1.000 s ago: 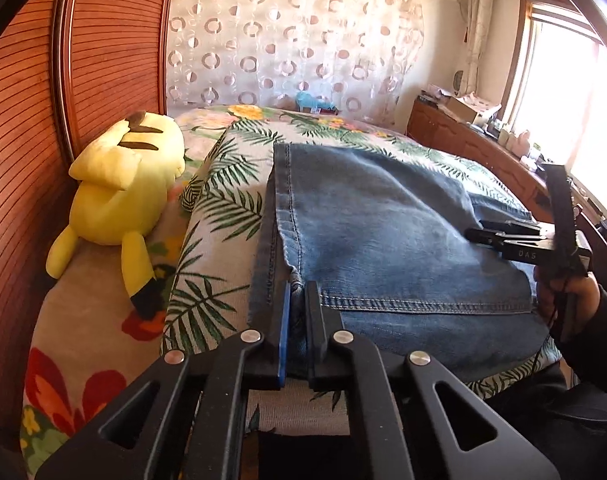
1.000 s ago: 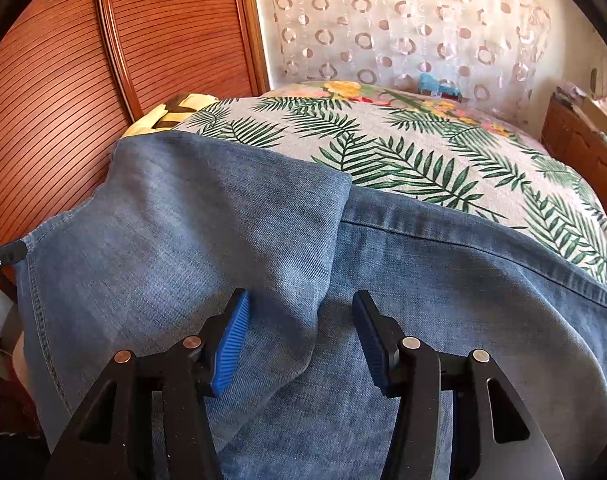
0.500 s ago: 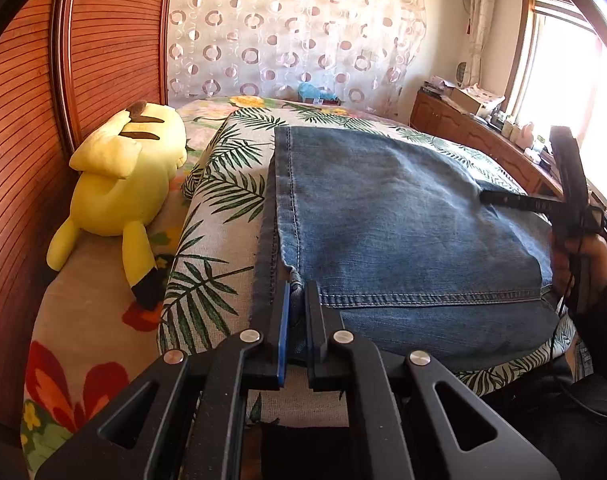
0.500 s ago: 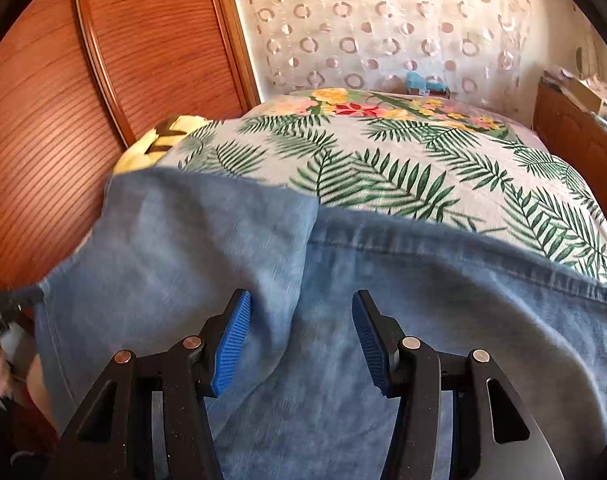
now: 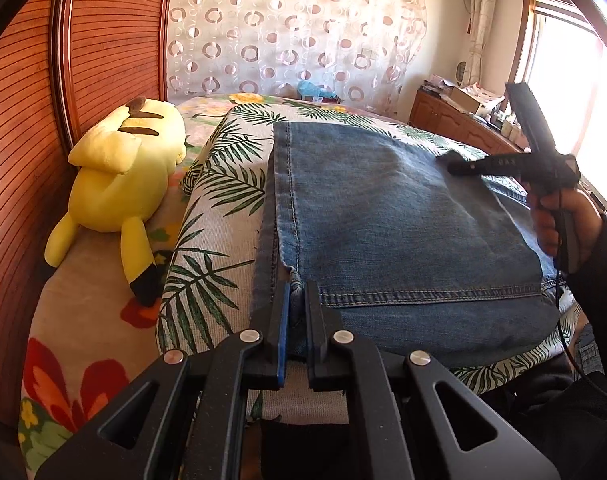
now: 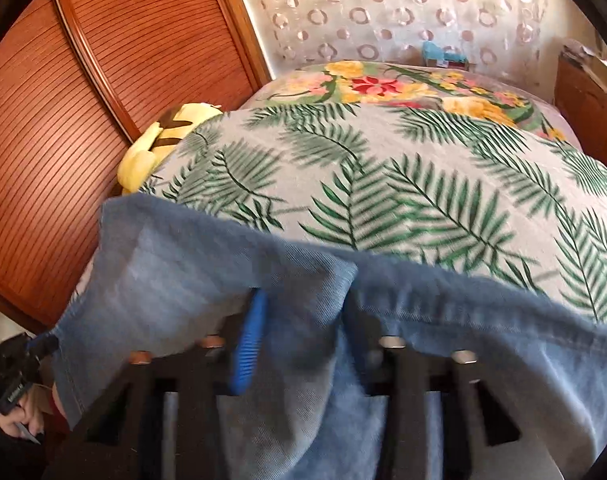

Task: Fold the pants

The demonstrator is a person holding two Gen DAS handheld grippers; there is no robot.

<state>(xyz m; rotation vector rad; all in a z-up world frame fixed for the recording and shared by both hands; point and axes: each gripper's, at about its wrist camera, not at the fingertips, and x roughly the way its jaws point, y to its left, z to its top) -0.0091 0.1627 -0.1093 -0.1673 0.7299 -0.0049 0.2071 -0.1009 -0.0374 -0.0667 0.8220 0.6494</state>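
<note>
Left wrist view: the left tool [image 5: 297,300] is pressed together on the hem corner of the jeans [image 5: 391,216], which lie folded flat on the palm-print bed [image 5: 219,184]. At 3 o'clock the right tool [image 5: 451,164] hangs just above the denim's far side, its handle in the person's right hand [image 5: 551,220]; from here it cannot be told whether its jaws are parted. A yellow plush toy [image 5: 119,184] lies at 9 o'clock, against the wooden headboard [image 5: 27,128].

Right wrist view: blurred denim drapes across the lower frame and over the right tool [image 6: 299,320]. Its jaws stand spread, a ridge of cloth bunched between them and one blue pad [image 6: 247,352] showing beneath the fabric. The bedspread fills the 12 o'clock field.

One fold appears done, and the step in hand looks like gathering the opposite edge. The next move likely calls for the right tool to clamp that ridge, then for both to carry the layer across together, keeping edges aligned and the denim taut enough not to wrinkle.
</note>
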